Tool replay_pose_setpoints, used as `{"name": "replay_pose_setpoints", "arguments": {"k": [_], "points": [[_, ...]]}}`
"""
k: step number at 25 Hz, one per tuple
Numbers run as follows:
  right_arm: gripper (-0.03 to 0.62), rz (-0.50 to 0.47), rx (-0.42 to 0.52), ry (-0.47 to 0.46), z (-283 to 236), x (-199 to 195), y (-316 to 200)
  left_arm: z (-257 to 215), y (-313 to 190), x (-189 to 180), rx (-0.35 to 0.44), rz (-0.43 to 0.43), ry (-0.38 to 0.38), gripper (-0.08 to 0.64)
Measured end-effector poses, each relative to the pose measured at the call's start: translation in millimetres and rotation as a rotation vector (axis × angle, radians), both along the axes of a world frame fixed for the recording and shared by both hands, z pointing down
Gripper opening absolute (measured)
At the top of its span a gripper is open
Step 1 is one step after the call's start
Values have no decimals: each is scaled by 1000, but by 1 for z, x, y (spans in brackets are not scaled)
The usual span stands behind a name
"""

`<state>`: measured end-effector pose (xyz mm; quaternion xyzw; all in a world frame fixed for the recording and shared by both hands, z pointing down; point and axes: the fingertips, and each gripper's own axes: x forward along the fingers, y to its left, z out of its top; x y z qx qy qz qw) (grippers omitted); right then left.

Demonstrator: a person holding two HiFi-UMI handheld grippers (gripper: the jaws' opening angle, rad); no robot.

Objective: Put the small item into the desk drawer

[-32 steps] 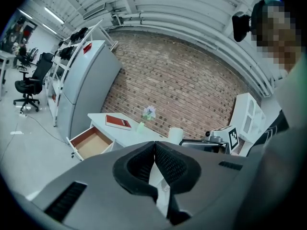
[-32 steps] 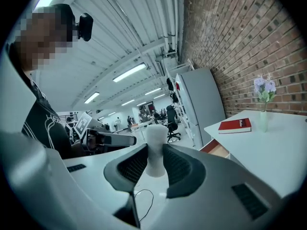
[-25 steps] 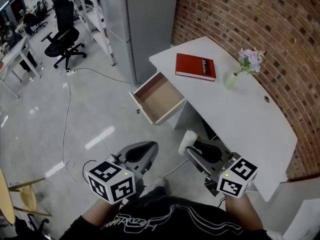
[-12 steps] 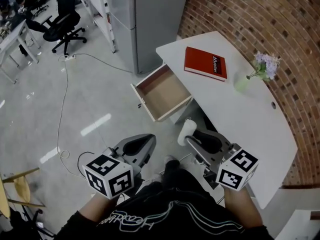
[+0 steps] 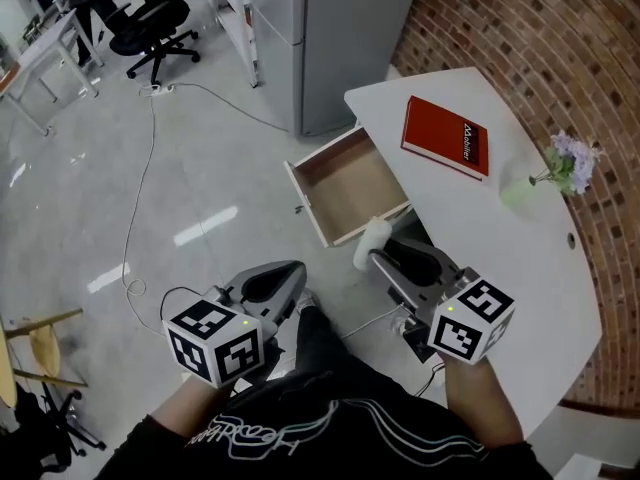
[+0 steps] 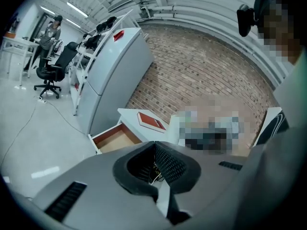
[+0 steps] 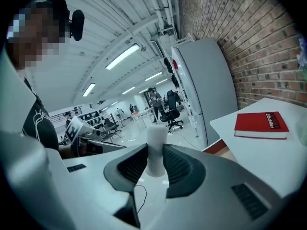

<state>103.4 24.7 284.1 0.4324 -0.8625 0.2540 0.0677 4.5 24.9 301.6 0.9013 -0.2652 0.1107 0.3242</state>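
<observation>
White foam or plastic, we cannot tell which, makes up the small cylinder (image 7: 156, 138) that our right gripper (image 7: 154, 151) pinches. Its two jaws press on the cylinder's lower part from either side, and the top sticks out past the tips. In the head view the cylinder (image 5: 374, 238) shows at the near front corner of the open drawer (image 5: 345, 183), outside it, with the right gripper (image 5: 378, 258) reaching in from below.

Our left gripper (image 6: 154, 146) has its jaws pressed together with nothing between them. In the head view the left gripper (image 5: 287, 278) hangs over the grey floor (image 5: 200, 168), well apart from the drawer.

The drawer is pulled out from the white desk (image 5: 480, 238), and its wooden bottom lies bare. On the desk top a red book (image 5: 446, 137) lies flat, and farther along stands a pale green vase (image 5: 518, 194) with lilac flowers (image 5: 572, 158). A grey fridge (image 5: 330, 28) stands just beside the desk's far end, against the brick wall (image 5: 540, 38). A black office chair (image 5: 160, 18) stands farther off, and a thin cable (image 5: 140, 188) trails over the floor.
</observation>
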Motion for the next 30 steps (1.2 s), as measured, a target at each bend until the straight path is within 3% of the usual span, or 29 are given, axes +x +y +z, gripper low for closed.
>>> {"name": "replay_pose_setpoints", "arguments": {"k": [16,30], "points": [[112,-76,-187,87,118,6,-188,68,-150,2,-126,-98,-53,21],[112,-139,-402,215,274,-1,-255,143,-212,-13,-244,-173,-66,21]]}}
